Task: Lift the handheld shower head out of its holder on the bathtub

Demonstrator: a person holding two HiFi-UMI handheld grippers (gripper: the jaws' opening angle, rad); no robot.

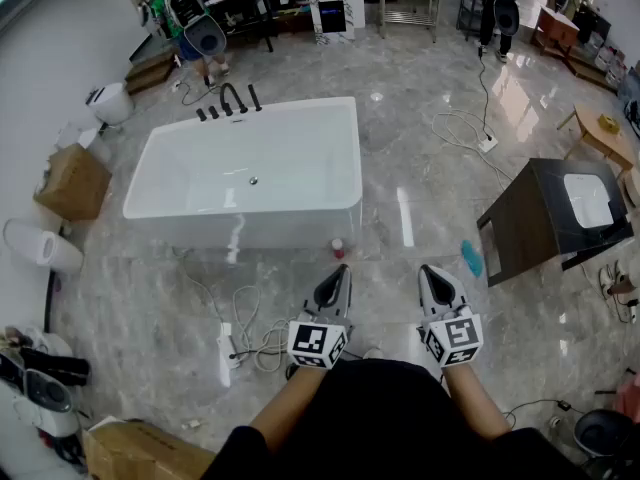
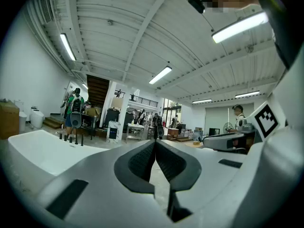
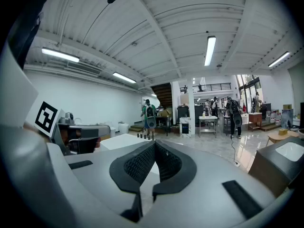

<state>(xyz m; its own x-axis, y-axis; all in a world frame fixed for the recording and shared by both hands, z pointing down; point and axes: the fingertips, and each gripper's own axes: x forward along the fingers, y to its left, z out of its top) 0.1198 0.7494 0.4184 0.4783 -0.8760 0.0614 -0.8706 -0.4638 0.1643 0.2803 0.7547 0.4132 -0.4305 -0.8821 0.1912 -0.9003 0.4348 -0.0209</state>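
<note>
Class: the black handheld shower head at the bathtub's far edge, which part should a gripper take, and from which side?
Take the handheld shower head by its slim stem, likely from the head view's right: the curved spout and knobs crowd its left. It stands nearly upright at the bathtub edge, so fingers closing across it can lift straight up.

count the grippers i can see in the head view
2. The left gripper is at lower centre and the right gripper is just to its right. Both are shut and empty, short of the white bathtub. None seem hidden.
</note>
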